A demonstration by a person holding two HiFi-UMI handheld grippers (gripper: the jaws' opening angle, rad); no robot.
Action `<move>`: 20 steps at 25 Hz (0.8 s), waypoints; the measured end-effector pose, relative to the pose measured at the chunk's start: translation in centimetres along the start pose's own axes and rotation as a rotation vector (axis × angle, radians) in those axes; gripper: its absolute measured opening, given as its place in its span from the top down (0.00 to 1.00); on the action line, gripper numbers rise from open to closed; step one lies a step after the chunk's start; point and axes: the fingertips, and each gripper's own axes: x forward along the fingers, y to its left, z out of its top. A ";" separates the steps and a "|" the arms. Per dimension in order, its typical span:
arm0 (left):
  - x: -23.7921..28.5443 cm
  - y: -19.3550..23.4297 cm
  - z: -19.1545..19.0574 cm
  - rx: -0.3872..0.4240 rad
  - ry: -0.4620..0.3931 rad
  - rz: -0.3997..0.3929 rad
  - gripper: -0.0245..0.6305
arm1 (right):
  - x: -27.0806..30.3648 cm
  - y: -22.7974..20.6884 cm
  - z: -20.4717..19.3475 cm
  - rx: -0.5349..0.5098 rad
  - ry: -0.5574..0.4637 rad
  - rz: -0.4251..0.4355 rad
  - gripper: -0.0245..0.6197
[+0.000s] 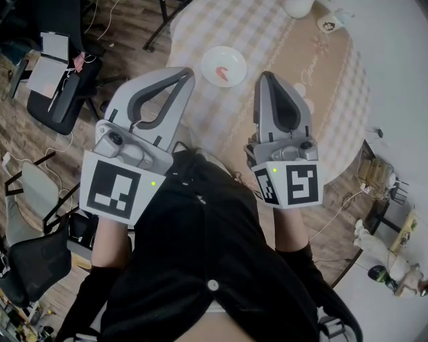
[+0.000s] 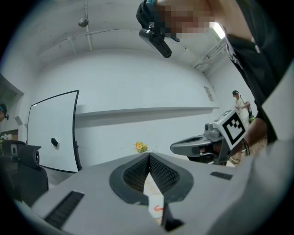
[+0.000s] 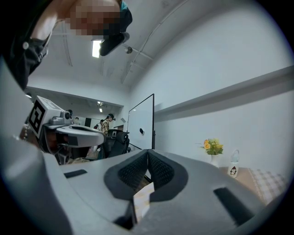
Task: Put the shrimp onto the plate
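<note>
A white plate (image 1: 224, 66) sits on the round table, with a pink shrimp (image 1: 222, 71) lying in it. My left gripper (image 1: 186, 73) hangs shut and empty just left of the plate, held above the table edge. Just right of the plate my right gripper (image 1: 265, 75) is shut too, nothing between its jaws. In the left gripper view the left gripper (image 2: 149, 157) has its jaws meeting at the tip, and the plate (image 2: 154, 201) with the shrimp (image 2: 157, 209) shows through the gap below. The right gripper (image 3: 148, 155) looks the same in its own view.
The table (image 1: 281, 40) carries a checked cloth, a white rounded object (image 1: 298, 7) and a small card (image 1: 329, 25) at the far side. Office chairs (image 1: 60, 87) stand on the wood floor at left. A flower vase (image 3: 212, 148) and a whiteboard (image 2: 53, 133) stand beyond.
</note>
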 end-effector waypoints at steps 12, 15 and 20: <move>-0.1 -0.2 0.2 0.008 -0.005 -0.005 0.96 | 0.0 0.3 0.2 -0.004 -0.003 0.010 0.96; -0.2 -0.3 0.3 0.007 -0.004 -0.005 0.96 | 0.0 0.5 0.3 -0.006 -0.005 0.012 0.96; -0.3 -0.3 0.3 0.008 -0.008 -0.006 0.96 | -0.2 0.7 0.3 -0.010 -0.005 0.012 0.96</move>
